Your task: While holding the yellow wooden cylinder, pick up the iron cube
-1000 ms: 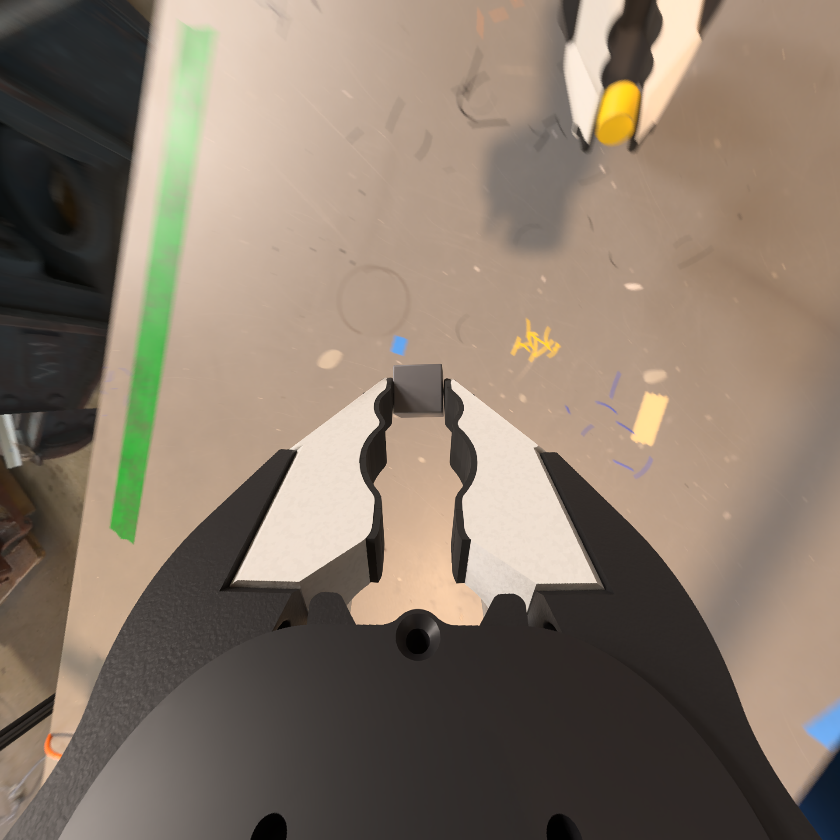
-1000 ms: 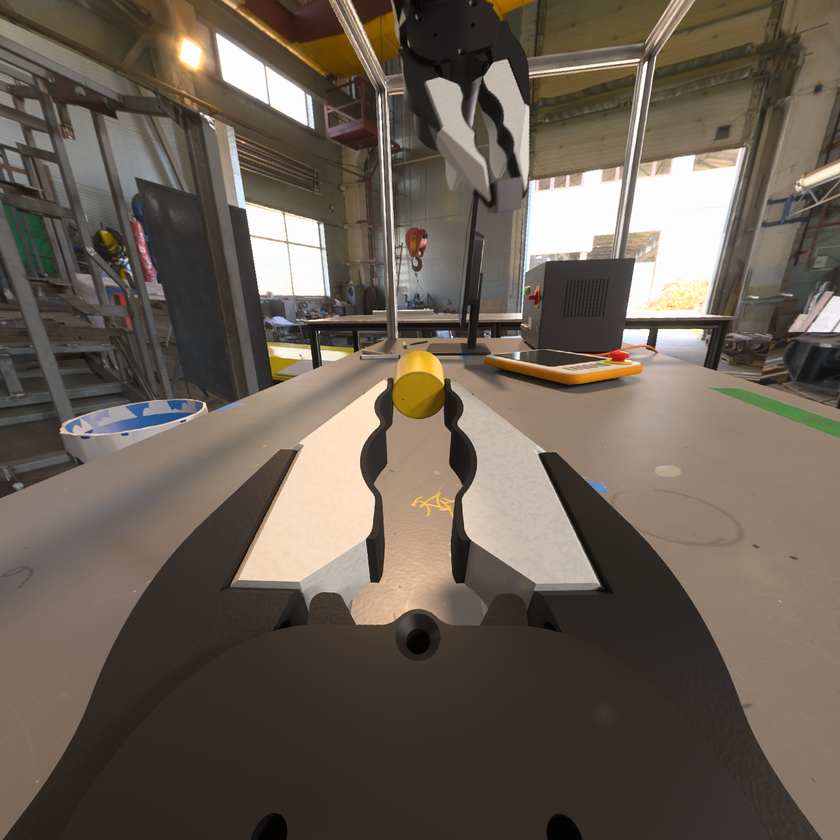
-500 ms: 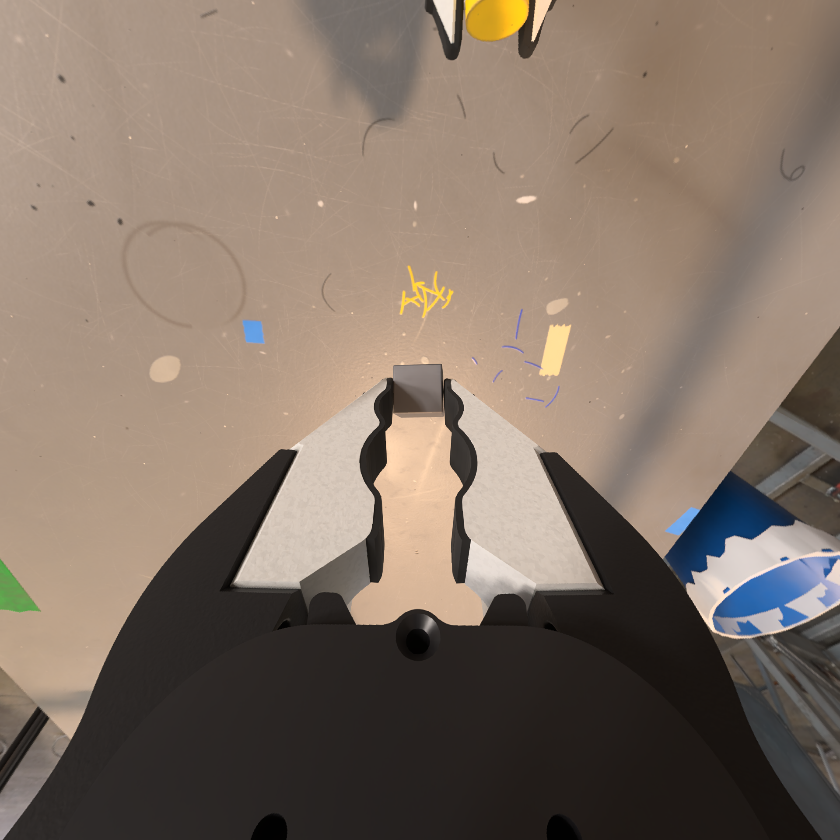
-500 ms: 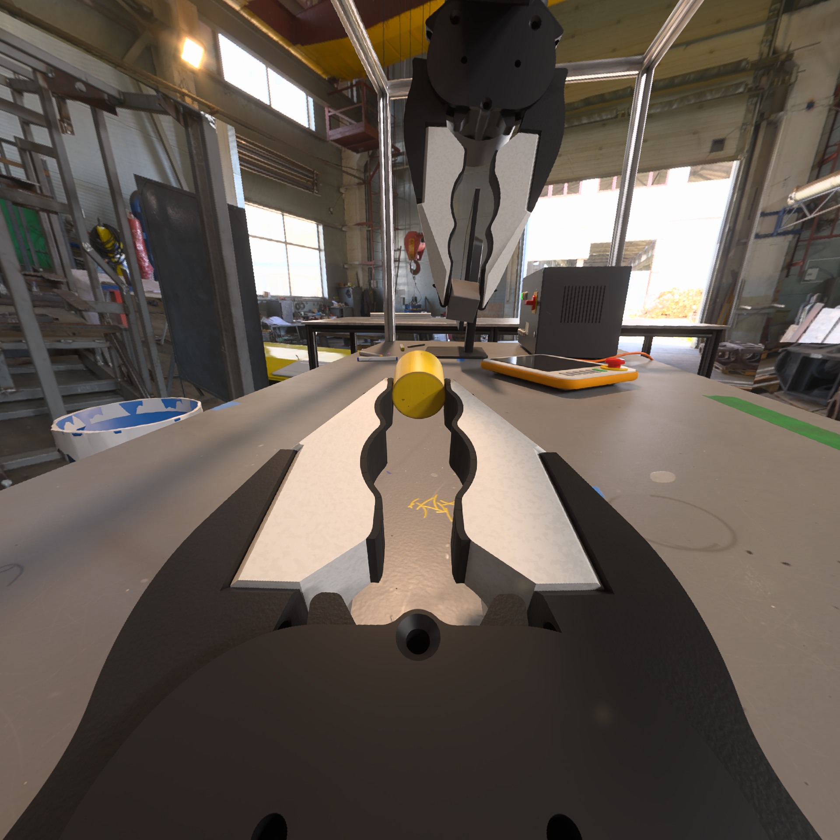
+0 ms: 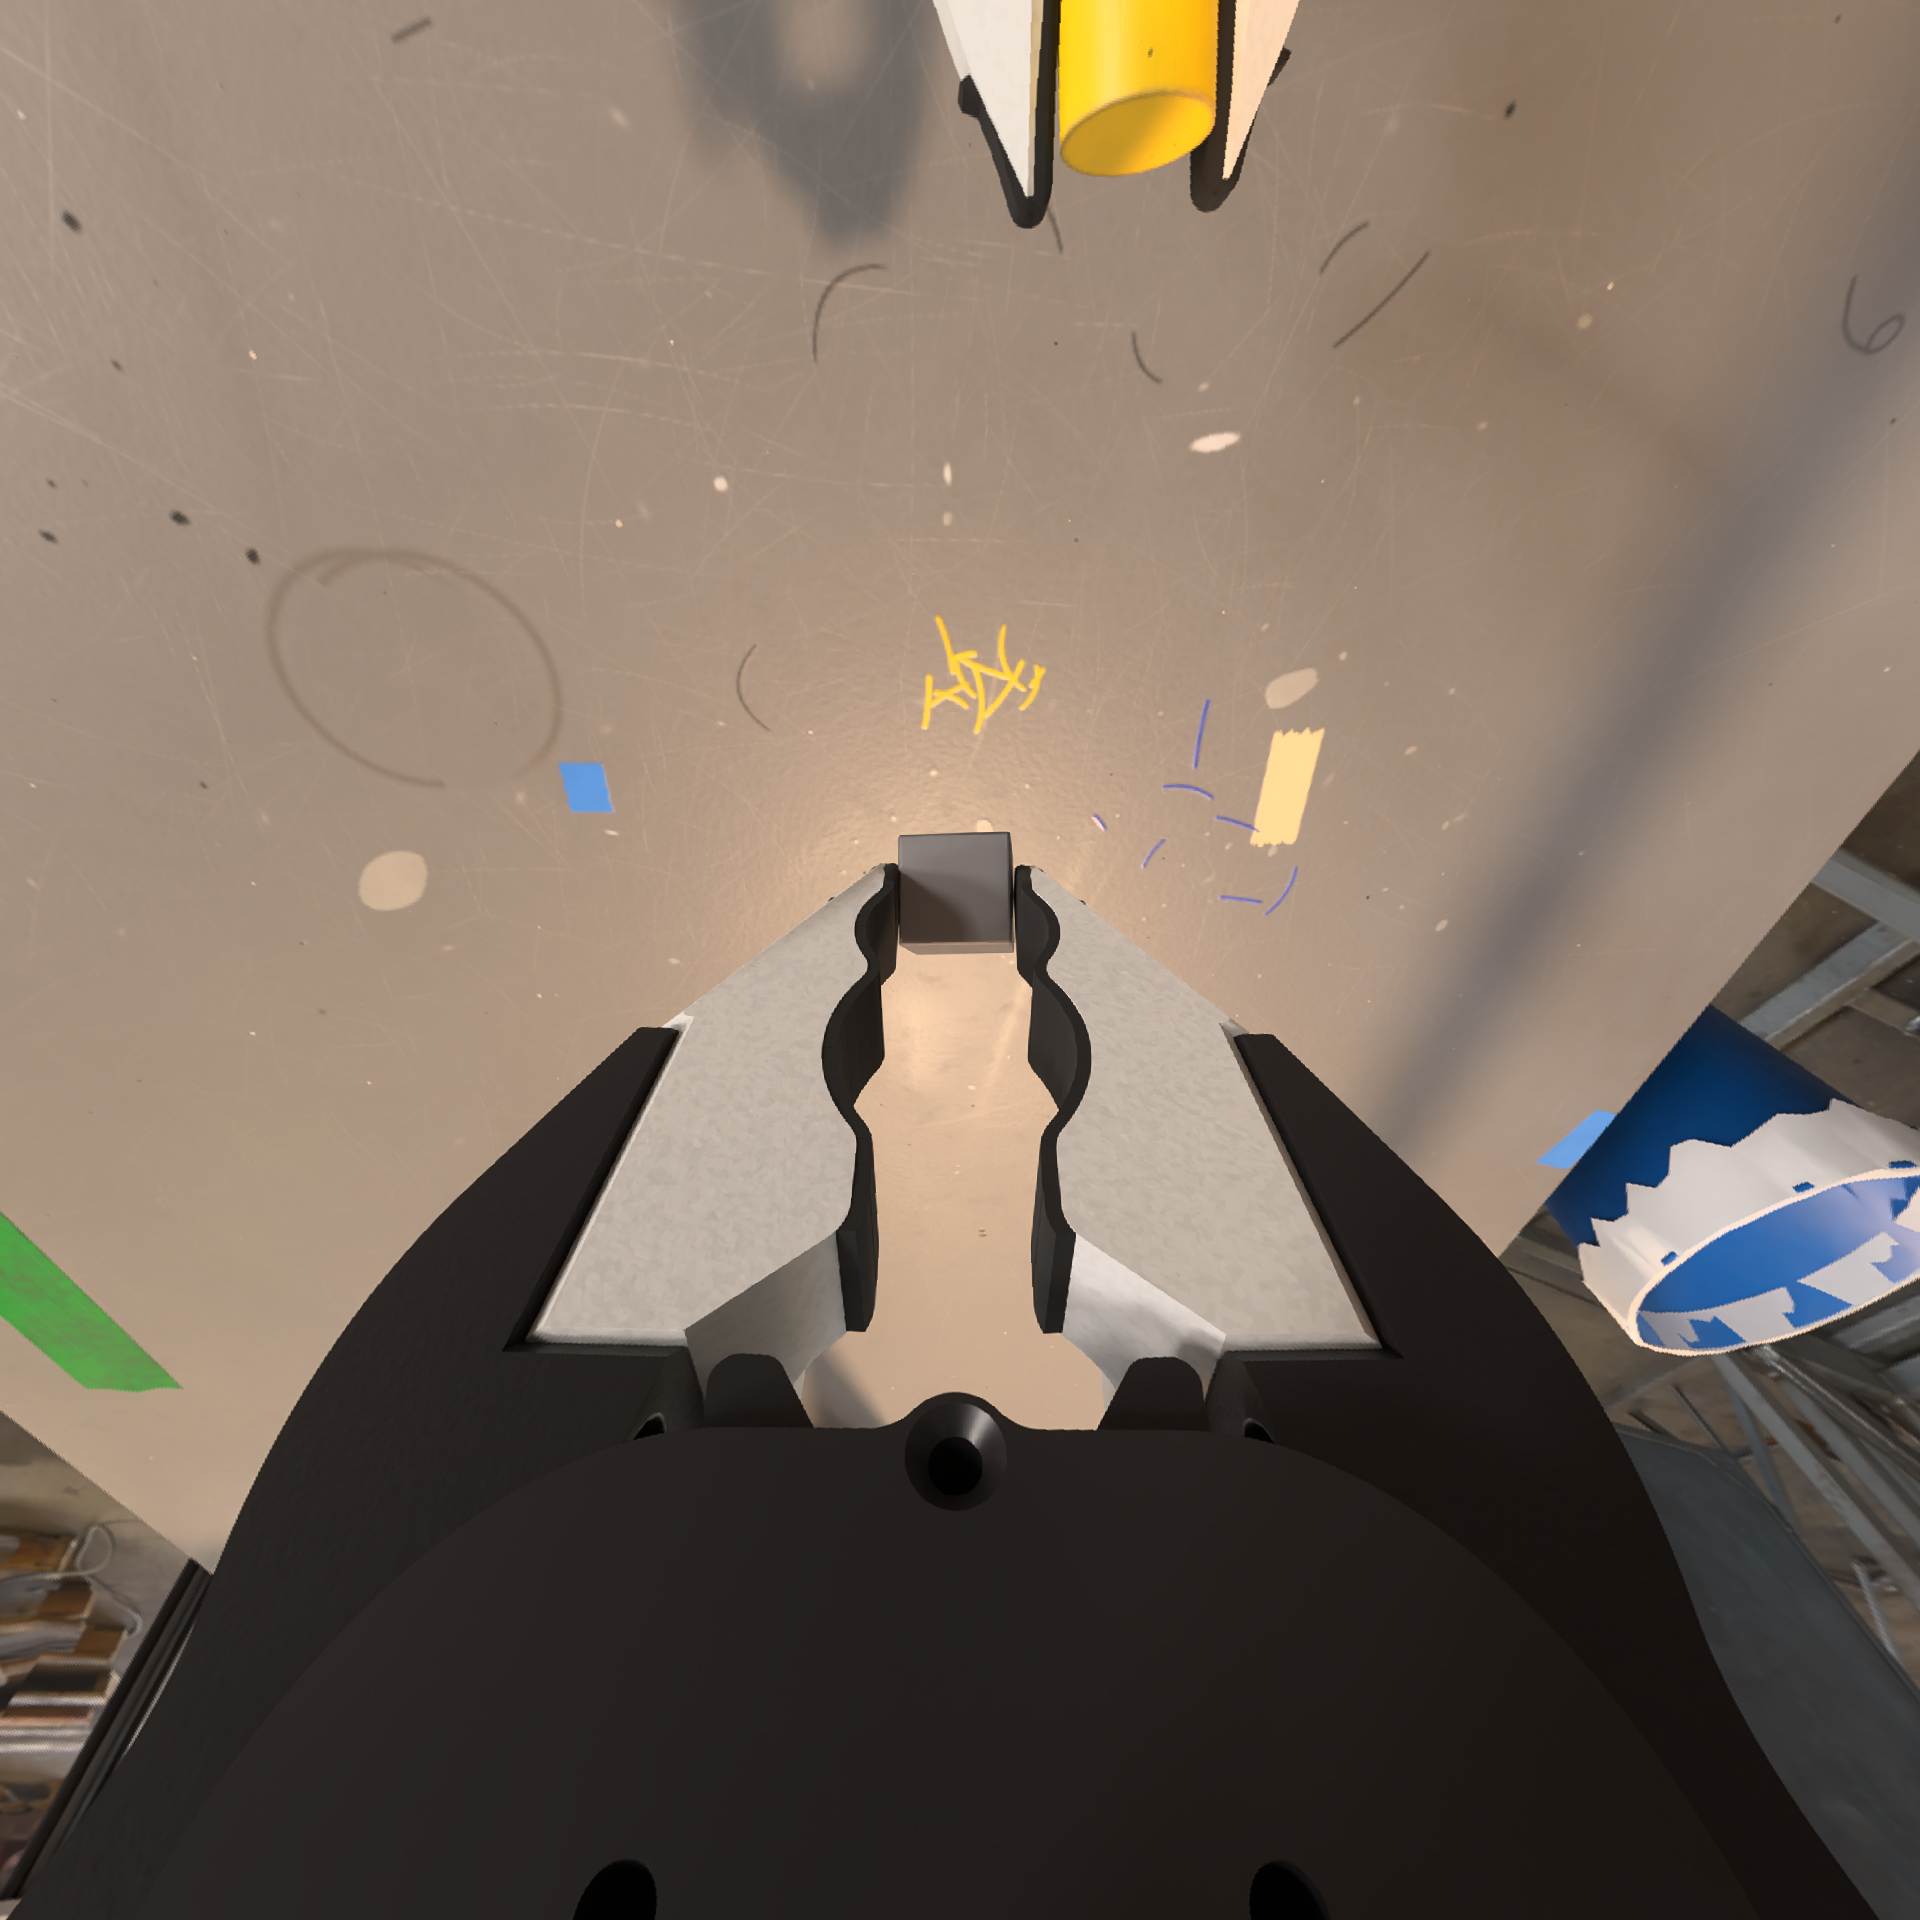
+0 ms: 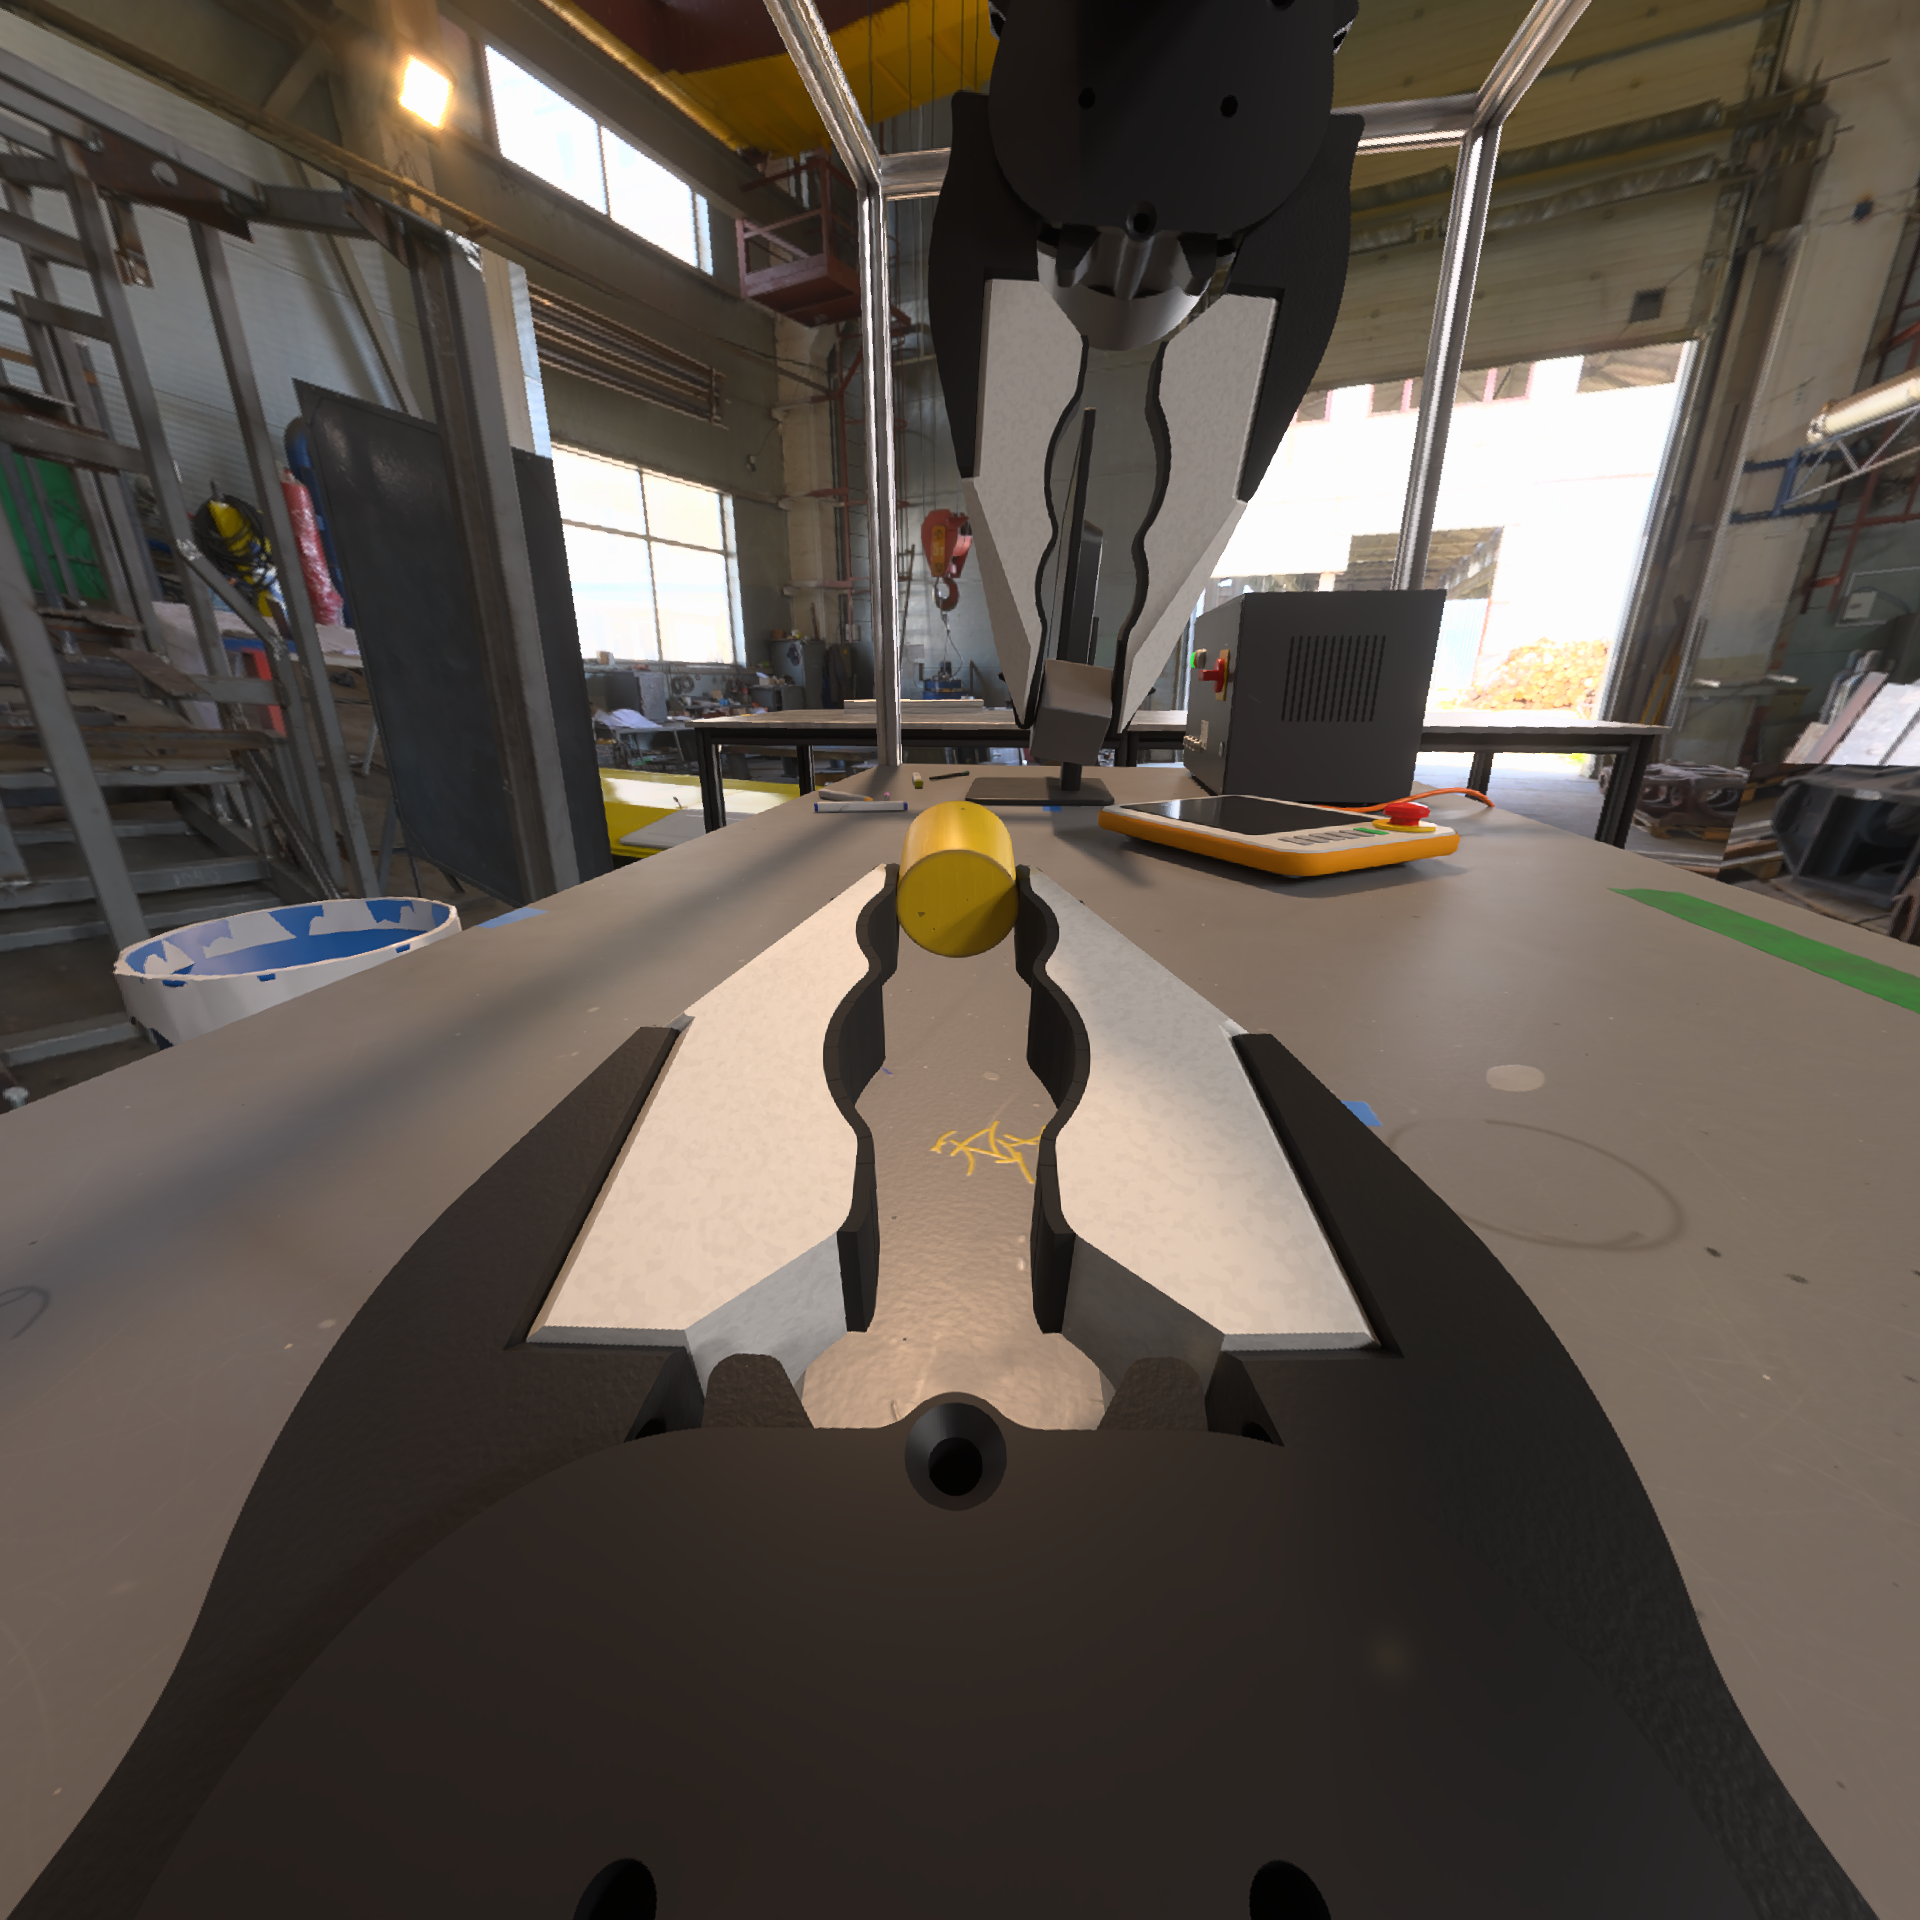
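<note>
- The left gripper (image 5: 956,902) is clamped on the iron cube (image 5: 954,891), gripped at the very fingertips, with both dark pads pressed against its side faces.
- Since a second ago this grip looks unchanged, but the view behind it has swung: the green tape strip (image 5: 62,1314), then running along the table's left edge, now sits only at the lower left corner of the view, and a blue-and-white bucket (image 5: 1756,1236) shows past the table's right edge.
- In the right wrist view the left gripper (image 6: 1075,717) hangs tips-down well above the table (image 6: 1558,1039) with the iron cube (image 6: 1070,712) clear of the surface, and it appears larger and more square-on than a second ago.
- The right gripper (image 6: 956,902) is closed on the yellow wooden cylinder (image 6: 956,894), held crosswise at its fingertips just above the tabletop, the same as before.
- From the left wrist view the right gripper (image 5: 1127,156) and the cylinder (image 5: 1136,94) now sit at the top edge, closer than a second ago.
- My reading: with the cube lifted and the cylinder not let go, the task looks essentially met; the tip-only hold on the heavy cube is the weak point.
- Farther out, an orange-rimmed pendant (image 6: 1278,831) and a grey box (image 6: 1320,686) stand toward the table's far edge.
</note>
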Motion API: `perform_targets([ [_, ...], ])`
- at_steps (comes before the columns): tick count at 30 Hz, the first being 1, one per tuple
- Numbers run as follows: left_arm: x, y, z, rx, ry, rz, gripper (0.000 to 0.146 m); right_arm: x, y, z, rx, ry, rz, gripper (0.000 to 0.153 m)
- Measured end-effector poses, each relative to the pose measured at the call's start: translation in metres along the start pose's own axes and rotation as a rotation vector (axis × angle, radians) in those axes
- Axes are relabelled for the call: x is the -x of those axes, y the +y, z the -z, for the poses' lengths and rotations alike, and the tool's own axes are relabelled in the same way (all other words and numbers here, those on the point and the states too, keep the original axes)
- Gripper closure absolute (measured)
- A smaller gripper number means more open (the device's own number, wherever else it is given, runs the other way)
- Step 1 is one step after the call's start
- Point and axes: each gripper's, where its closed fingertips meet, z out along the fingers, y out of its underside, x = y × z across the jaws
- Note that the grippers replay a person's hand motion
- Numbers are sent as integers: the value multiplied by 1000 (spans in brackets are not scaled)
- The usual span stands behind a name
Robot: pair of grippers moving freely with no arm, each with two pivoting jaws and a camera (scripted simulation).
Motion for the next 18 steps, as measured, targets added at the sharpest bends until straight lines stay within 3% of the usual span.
perform_targets([
  [4,10,-2,-7,-84,-15,2,124,1,-1,1,-10,0,5,131],
  [13,58,-4,-76,-620,-15,185,124,7,2,-2,19,-30,35,131],
  [15,71,-2,-92,-679,-81,218,124,10,3,-2,26,-44,45,131],
  [18,87,7,-116,-633,-255,161,124,10,-1,1,-9,-42,51,131],
])
